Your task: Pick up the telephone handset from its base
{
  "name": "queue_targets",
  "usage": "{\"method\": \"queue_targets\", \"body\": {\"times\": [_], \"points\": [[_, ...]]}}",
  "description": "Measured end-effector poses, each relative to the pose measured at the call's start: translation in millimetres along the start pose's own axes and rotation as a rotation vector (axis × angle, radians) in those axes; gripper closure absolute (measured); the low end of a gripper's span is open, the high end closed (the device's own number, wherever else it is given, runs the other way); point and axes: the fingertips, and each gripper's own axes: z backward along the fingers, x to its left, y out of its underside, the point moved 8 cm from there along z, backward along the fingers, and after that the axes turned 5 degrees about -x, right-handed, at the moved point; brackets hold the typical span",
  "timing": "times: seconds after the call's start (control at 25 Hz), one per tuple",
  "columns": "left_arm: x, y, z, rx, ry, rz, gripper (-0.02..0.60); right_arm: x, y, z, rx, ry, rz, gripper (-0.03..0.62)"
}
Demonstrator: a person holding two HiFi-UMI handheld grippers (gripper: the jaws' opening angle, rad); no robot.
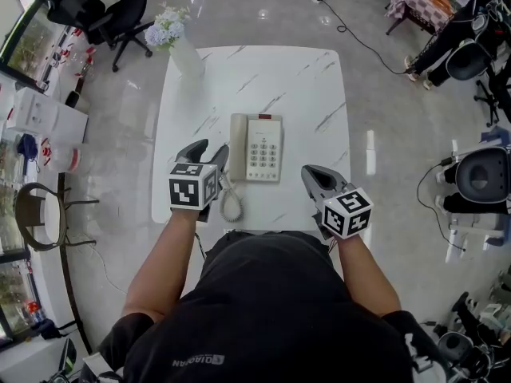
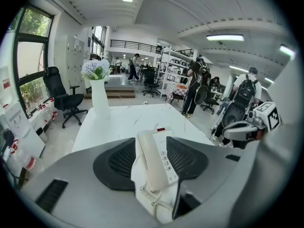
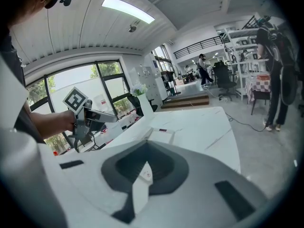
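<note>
A cream telephone (image 1: 255, 148) lies in the middle of the white marble table (image 1: 311, 86). Its handset (image 1: 238, 146) rests on the left side of the base, and a coiled cord (image 1: 231, 203) runs off the near end. My left gripper (image 1: 209, 152) stands open just left of the phone's near corner. In the left gripper view the handset (image 2: 154, 163) shows ahead between the spread jaws, untouched. My right gripper (image 1: 313, 175) hovers over the table's near right part, apart from the phone, with its tips together and nothing in them.
A white vase of pale flowers (image 1: 180, 42) stands at the table's far left corner. A black office chair (image 1: 96, 10) is beyond it, a round-backed chair (image 1: 40, 214) at the left. People and chairs fill the room's right side.
</note>
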Motion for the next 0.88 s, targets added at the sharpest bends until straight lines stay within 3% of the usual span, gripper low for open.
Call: {"method": "queue_targets", "body": {"times": [0.44, 0.68, 0.88], "points": [[-8.9, 24.5, -76.3, 0.185, -0.003, 0.019, 0.359, -20.8, 10.3, 7.8, 0.023, 0.008, -0.021, 0.592], [-10.2, 35.1, -104.6, 0.248, -0.055, 0.014, 0.336, -34.5, 11.7, 13.3, 0.030, 0.013, -0.032, 0.592], [-6.7, 43.1, -119.4, 0.280, -0.090, 0.056, 0.325, -46.0, 11.9, 15.3, 0.042, 0.013, -0.040, 0.592]]}}
